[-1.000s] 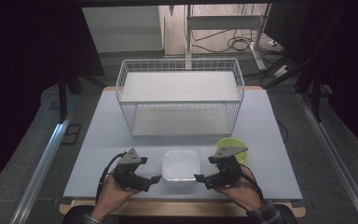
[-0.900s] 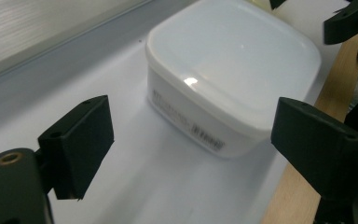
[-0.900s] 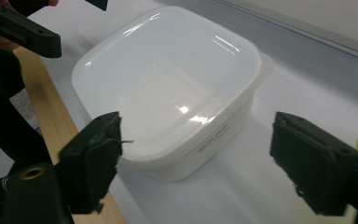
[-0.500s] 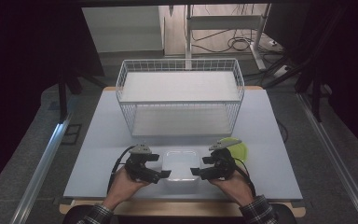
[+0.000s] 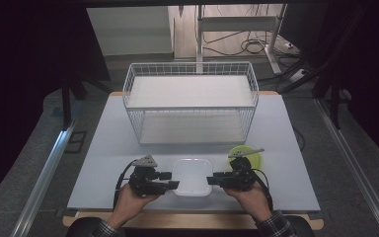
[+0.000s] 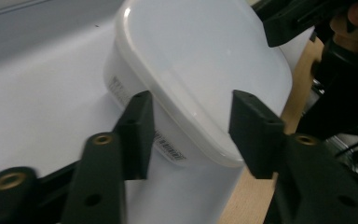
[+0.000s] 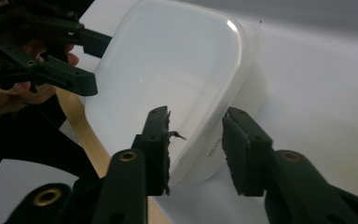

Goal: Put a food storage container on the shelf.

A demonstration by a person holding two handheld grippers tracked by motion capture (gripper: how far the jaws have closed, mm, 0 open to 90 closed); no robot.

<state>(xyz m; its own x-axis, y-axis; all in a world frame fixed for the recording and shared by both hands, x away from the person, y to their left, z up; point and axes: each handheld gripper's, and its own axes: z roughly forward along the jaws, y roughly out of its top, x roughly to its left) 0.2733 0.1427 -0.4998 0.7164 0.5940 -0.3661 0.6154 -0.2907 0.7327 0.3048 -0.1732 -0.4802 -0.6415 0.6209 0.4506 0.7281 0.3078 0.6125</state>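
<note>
A white lidded plastic container [image 5: 192, 176] sits near the table's front edge. My left gripper [image 5: 172, 180] is at its left side and my right gripper [image 5: 211, 180] at its right side, both pointing inward. In the left gripper view the container's [image 6: 200, 60] near corner lies between the jaws of the left gripper [image 6: 193, 133], which have just been closing; the pads do not visibly press on it. In the right gripper view the container's [image 7: 168, 70] rim runs between the right gripper's [image 7: 193, 149] jaws, which have also just been closing, with a thin gap at one pad.
A white wire basket [image 5: 191, 101] stands at the back middle of the pale table [image 5: 103, 158]. A yellow-green round dish [image 5: 250, 157] lies just behind my right hand. The wooden front edge [image 5: 192, 219] runs close under both hands.
Both hands have come inward from beside the container until their jaws reach its left and right sides. Both pairs of jaws stand narrower than before.
</note>
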